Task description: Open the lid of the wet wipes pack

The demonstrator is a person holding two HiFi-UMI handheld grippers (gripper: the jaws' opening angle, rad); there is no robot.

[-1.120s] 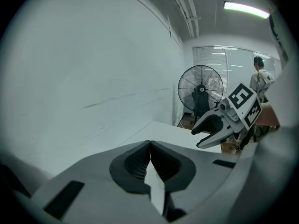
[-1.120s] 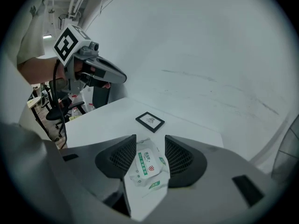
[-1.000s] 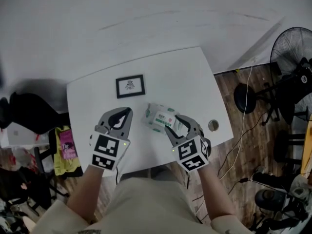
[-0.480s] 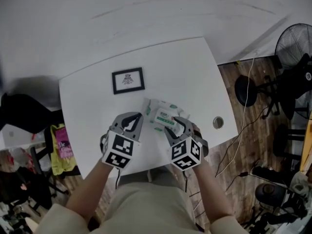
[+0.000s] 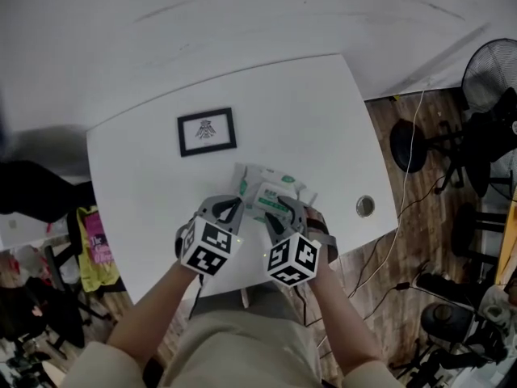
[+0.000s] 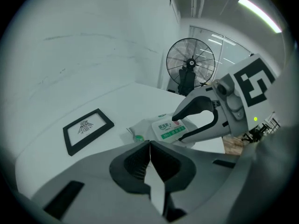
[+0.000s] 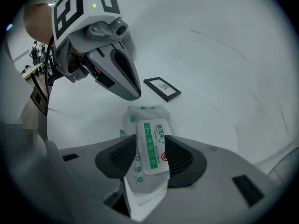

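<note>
Right gripper [image 7: 150, 143]: jaws closed onto the wet wipes pack [image 5: 271, 188], one ribbed pad against each long side of the lid [image 7: 148, 129]. The lid lies flat and shut on the pack's top face.

Left gripper [image 6: 149, 148]: jaws fully together, nothing between them. Its tips sit just beside the pack's left edge; contact with the pack cannot be confirmed.

The pack lies on the white table [image 5: 307, 120], its near end inside the right jaws. A black picture frame [image 5: 207, 131] lies beyond the pack's far-left corner, apart from it.
</note>
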